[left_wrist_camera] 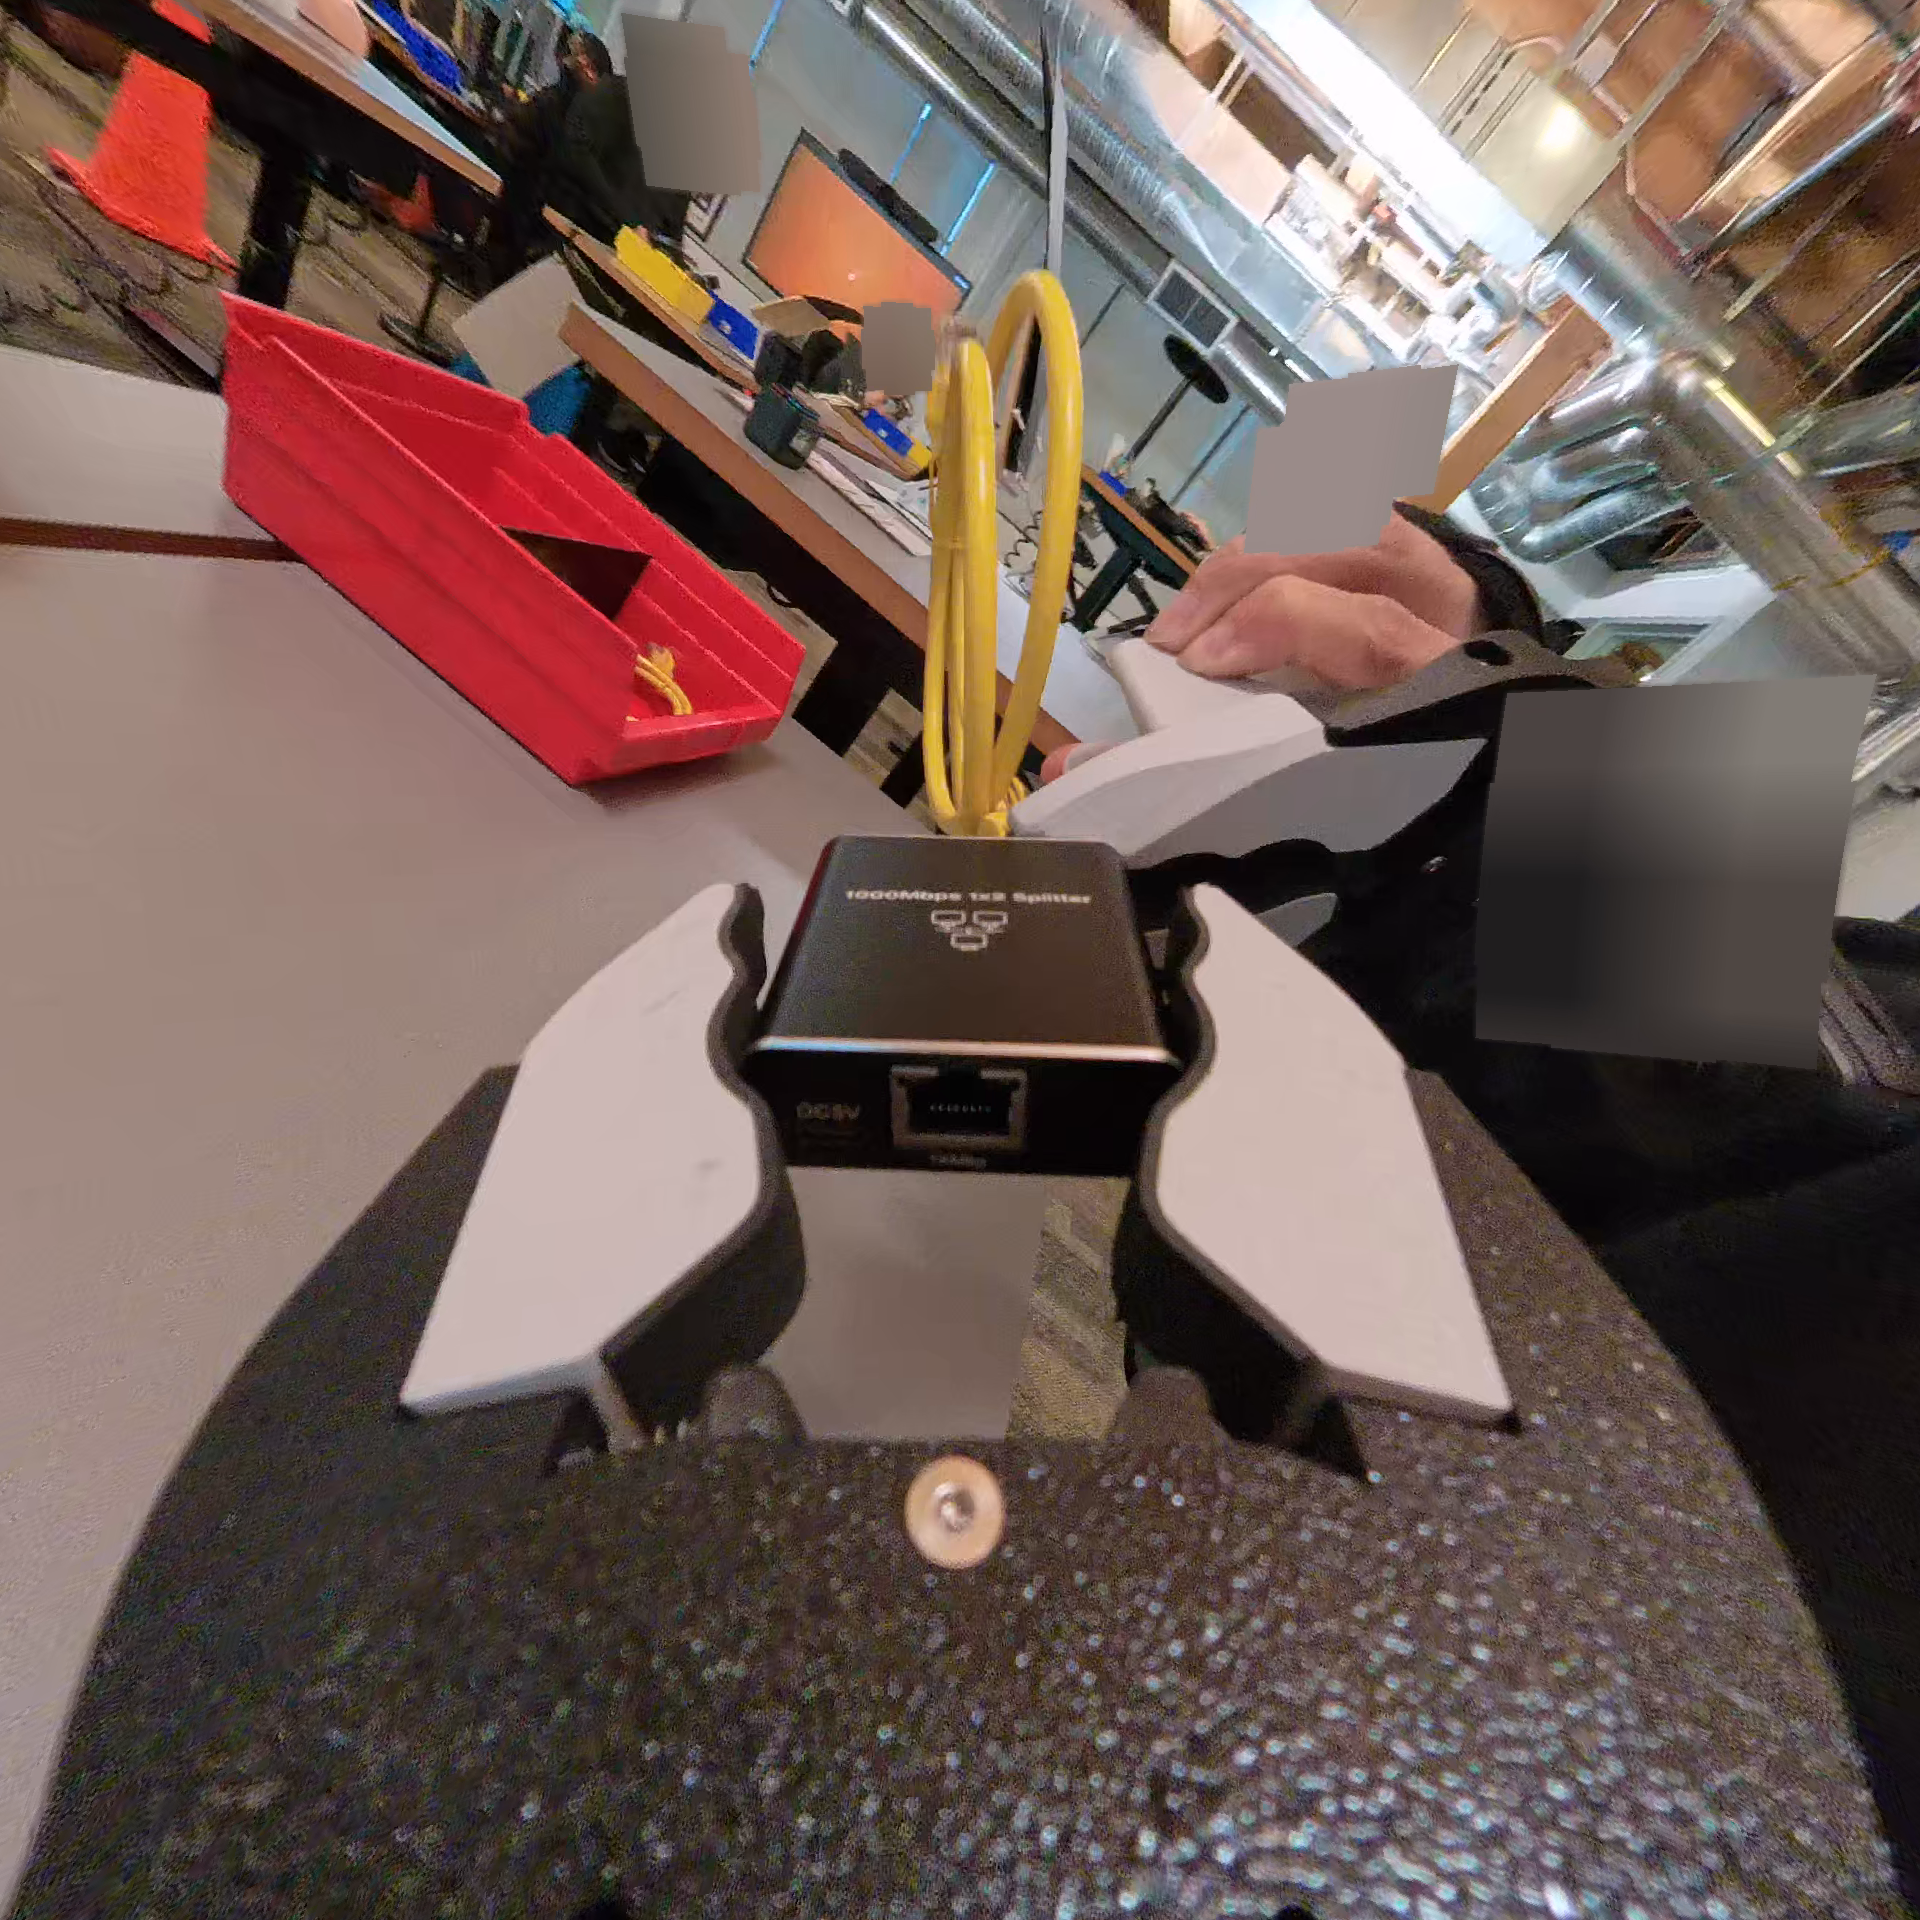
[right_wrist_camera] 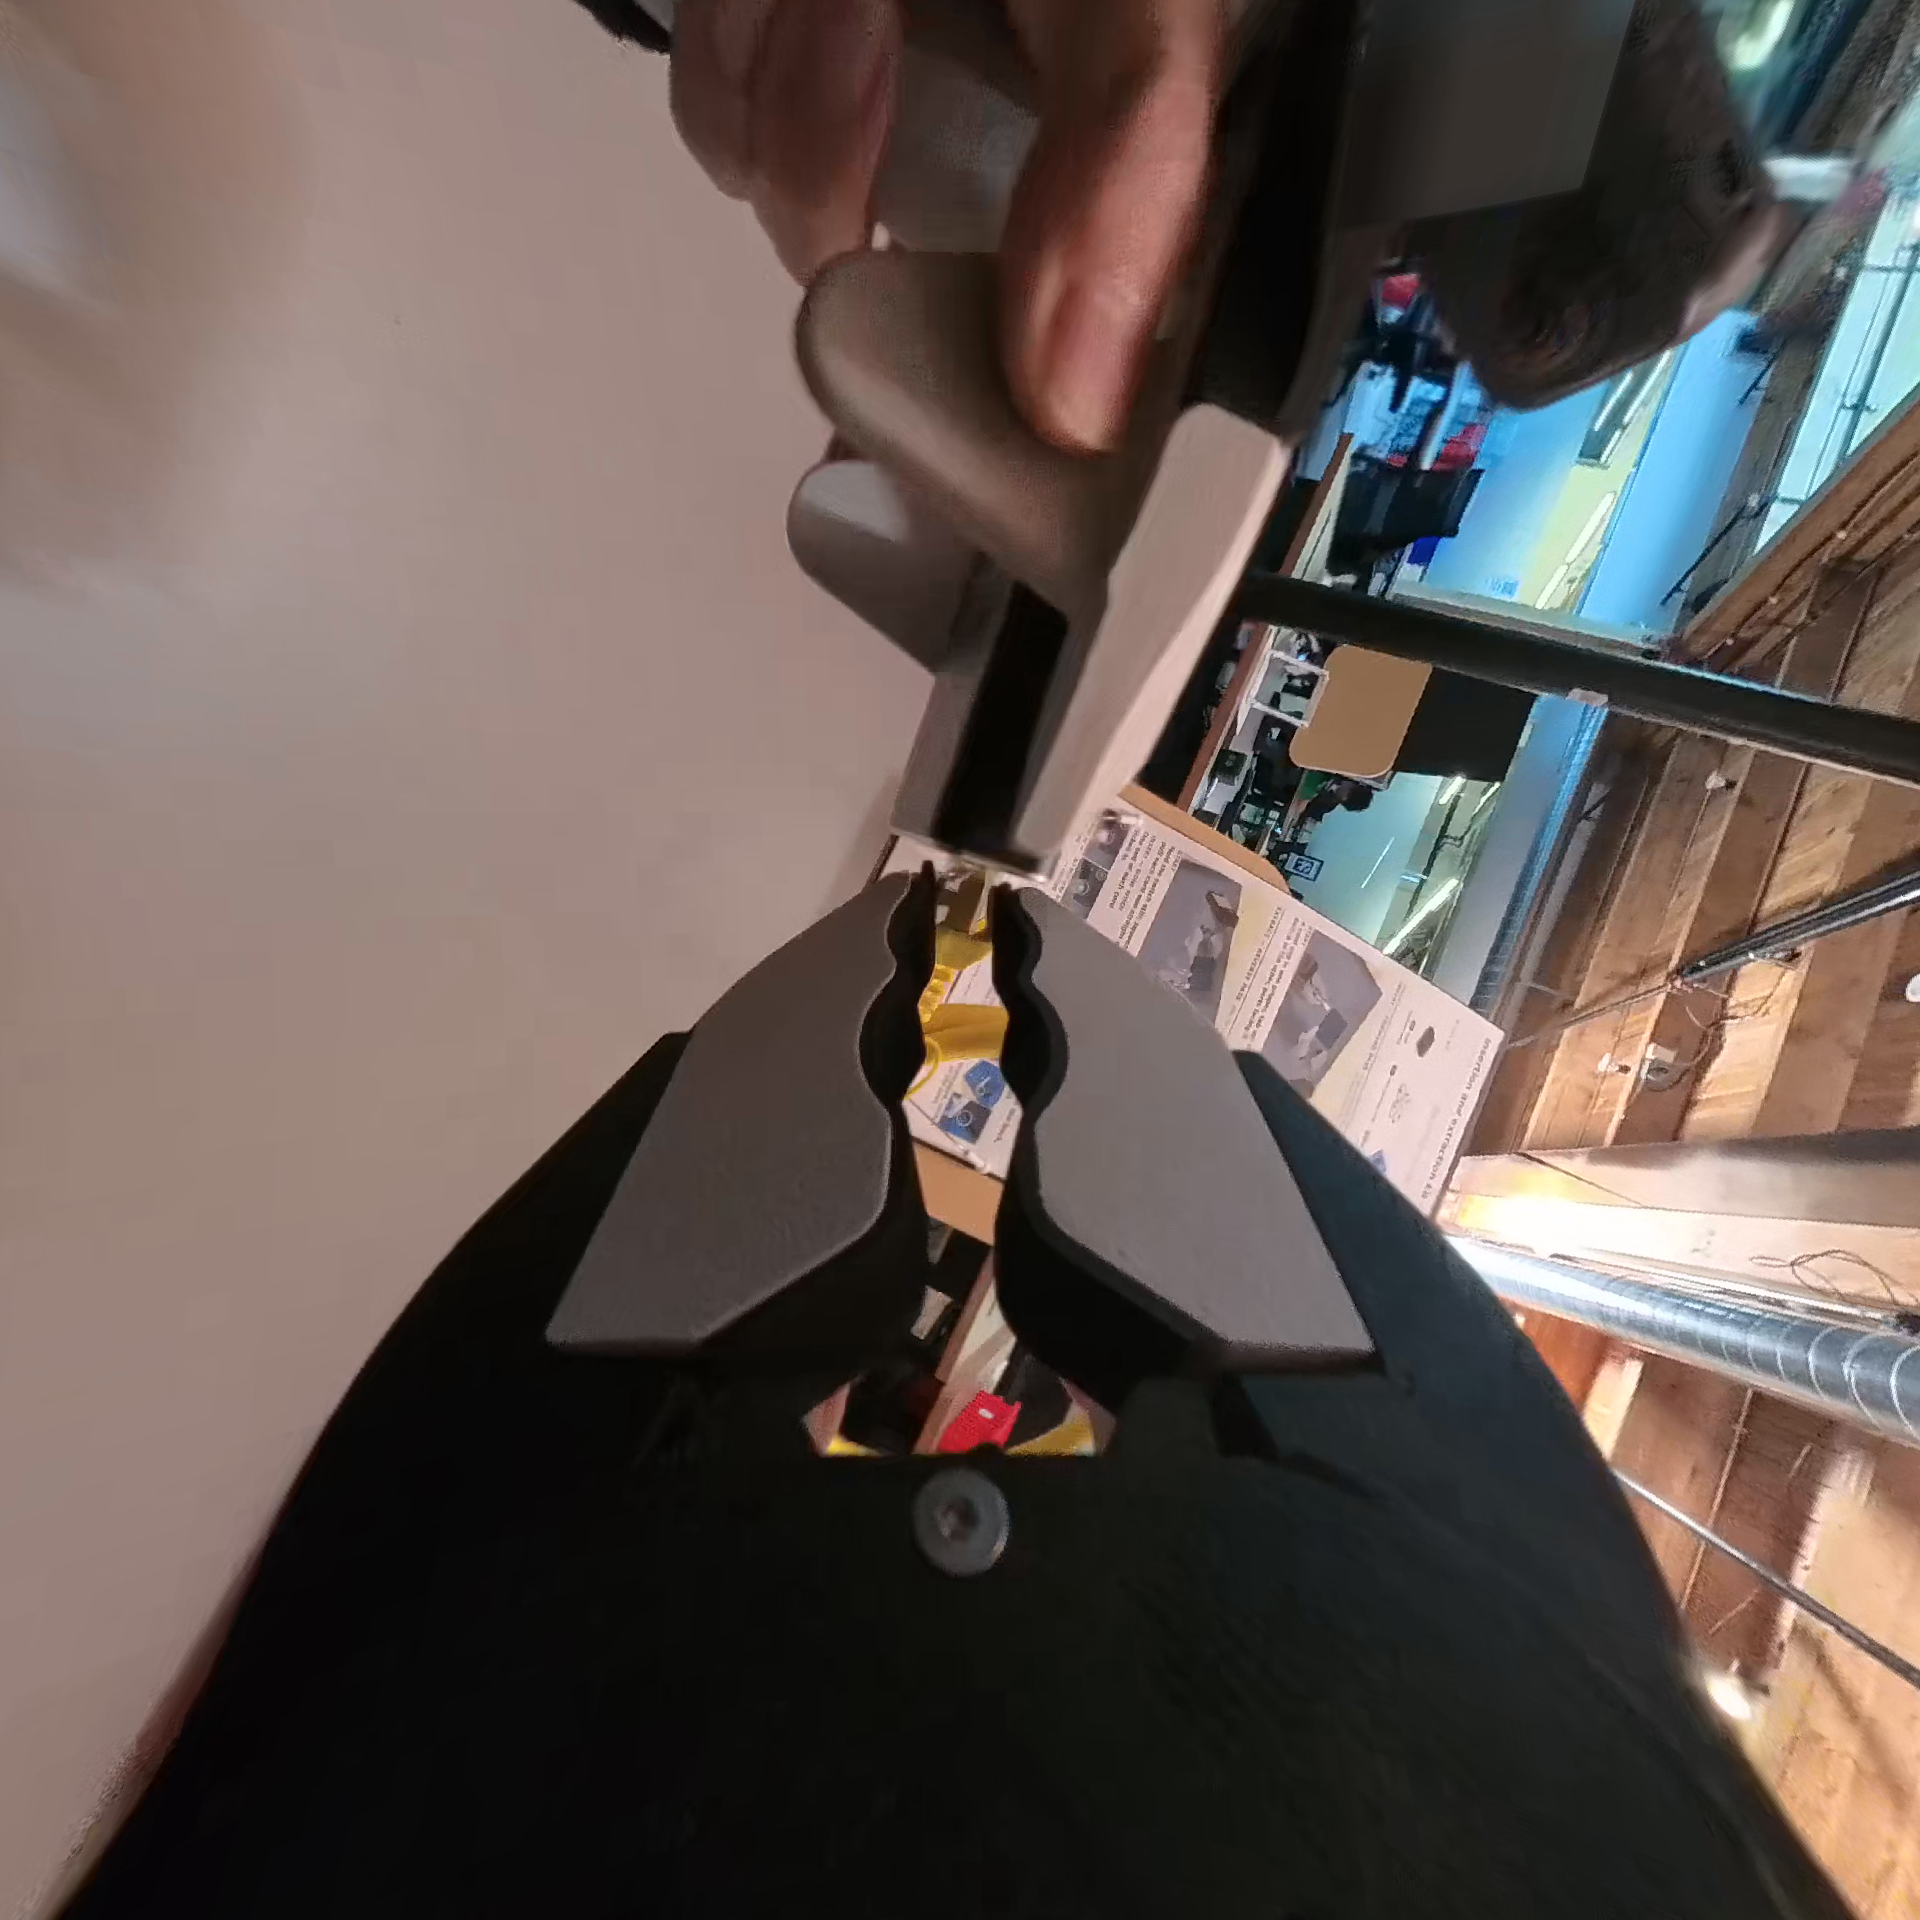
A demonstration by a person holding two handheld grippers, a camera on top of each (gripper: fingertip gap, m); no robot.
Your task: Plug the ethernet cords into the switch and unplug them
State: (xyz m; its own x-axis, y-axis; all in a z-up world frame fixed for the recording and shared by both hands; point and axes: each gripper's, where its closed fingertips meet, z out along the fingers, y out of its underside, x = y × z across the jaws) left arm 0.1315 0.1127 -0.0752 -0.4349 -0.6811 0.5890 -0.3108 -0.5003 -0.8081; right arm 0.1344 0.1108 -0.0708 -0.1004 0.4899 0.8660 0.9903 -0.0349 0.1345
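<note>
Nearest the left wrist camera, the left gripper (left_wrist_camera: 964,997) has its two grey fingers pressed against the sides of a small black switch (left_wrist_camera: 961,956), pinching it and holding it above the grey table (left_wrist_camera: 260,935). The switch's near face shows one empty port (left_wrist_camera: 958,1110) turned toward the camera. From its far face, yellow ethernet cords (left_wrist_camera: 987,582) rise in tall loops (one free clear plug (left_wrist_camera: 954,348) hangs at the top of the left loop), with their lower ends going down behind the far edge of the switch.

Just beyond the switch, on the right, the right gripper (left_wrist_camera: 1003,821) comes in sideways, a hand (left_wrist_camera: 1320,613) wrapped over its grey handle. In the right wrist view its jaws are nearly closed on a yellow cord's plug (right_wrist_camera: 961,904), the fingertips standing right at the switch (right_wrist_camera: 997,727), which appears there edge-on between the left gripper's pale fingers (right_wrist_camera: 1164,634). Whether that plug is seated in its port cannot be told.

Farther back on the table lies a red bin (left_wrist_camera: 488,551) with a black divider and one more coiled yellow cord (left_wrist_camera: 660,681) at its near end. A printed instruction sheet (right_wrist_camera: 1299,997) lies behind the right gripper. Beyond are other desks, an orange cone (left_wrist_camera: 156,145) and a glowing monitor (left_wrist_camera: 852,244).
</note>
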